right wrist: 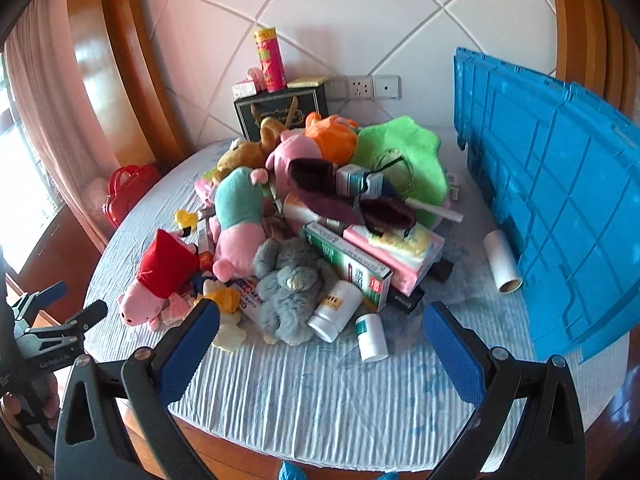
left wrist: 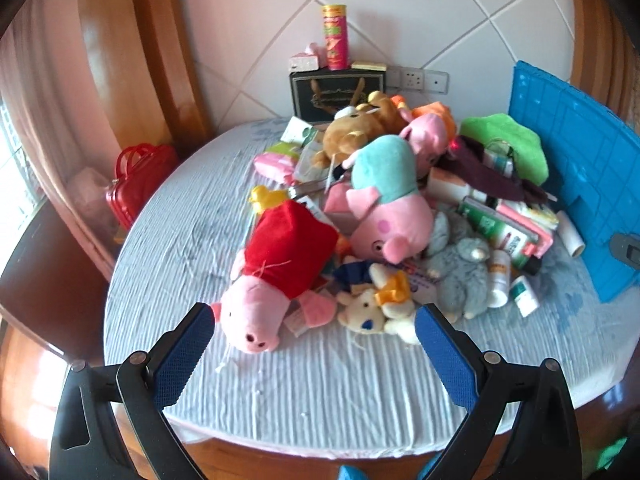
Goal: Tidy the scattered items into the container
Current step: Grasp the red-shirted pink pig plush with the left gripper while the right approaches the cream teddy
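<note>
Hovering spread and empty, the left hand-held gripper (left wrist: 314, 320) is probably nearest the red-dressed pink plush pig (left wrist: 276, 276), lying snout-first just ahead.

A heap of plush toys (right wrist: 240, 216) and boxes sits mid-surface (right wrist: 320, 392), the crate (right wrist: 560, 200) standing to its right. A paper roll (right wrist: 502, 262) lies between them. Behind the heap, a snack can (right wrist: 270, 60) stands on a box (right wrist: 280, 114) against the wall.

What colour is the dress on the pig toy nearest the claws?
Red, clearest in the left wrist view.
</note>
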{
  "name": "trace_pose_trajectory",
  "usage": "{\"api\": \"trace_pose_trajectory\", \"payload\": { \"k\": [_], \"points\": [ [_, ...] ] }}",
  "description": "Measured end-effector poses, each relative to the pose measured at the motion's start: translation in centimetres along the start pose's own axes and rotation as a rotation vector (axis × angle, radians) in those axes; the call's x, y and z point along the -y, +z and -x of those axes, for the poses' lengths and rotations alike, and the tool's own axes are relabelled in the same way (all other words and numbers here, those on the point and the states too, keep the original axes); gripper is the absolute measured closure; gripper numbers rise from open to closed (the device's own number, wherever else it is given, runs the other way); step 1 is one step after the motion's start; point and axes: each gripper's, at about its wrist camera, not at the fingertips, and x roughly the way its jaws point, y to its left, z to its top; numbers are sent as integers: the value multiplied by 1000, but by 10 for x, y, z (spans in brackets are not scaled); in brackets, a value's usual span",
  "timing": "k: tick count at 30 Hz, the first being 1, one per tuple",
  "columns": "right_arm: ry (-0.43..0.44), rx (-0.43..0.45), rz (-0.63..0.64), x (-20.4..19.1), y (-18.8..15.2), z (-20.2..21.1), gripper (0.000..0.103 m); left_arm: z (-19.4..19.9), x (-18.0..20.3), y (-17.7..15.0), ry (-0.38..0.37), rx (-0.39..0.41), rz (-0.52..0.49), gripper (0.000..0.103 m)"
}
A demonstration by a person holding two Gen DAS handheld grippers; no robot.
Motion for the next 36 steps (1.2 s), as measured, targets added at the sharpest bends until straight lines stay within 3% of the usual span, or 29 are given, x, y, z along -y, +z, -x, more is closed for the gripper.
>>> {"api": "trace_pose_trajectory", "payload": {
  "k": [6,10,16,22,27,30,34,36],
  "points": [
    [10,-119,28,-17,-12,-45,0,-32,-41,-14,15,-52,74,1],
    [60,-155,35,-32,-8,-78,0,-52,-49,-22,22,-116,84,1],
    [125,-224,88,-64,1,-125,0,-74,-60,-22,45,-148,109,2],
    [86,-290,113,-94,-4,-157,0,-107,-61,-7,-19,-181,60,2],
    [20,-326,33,-108,-15,-176,0,-145,-57,6,-106,-218,-74,11],
    [-12,-346,9,-121,-25,-183,1,-162,-59,8,-156,-232,-145,11],
    [-71,-358,-32,-131,-34,-188,44,-182,-59,7,-189,-263,-219,11],
    [-100,-378,-40,-133,-39,-193,47,-192,-58,6,-201,-281,-232,11]
  ]
}}
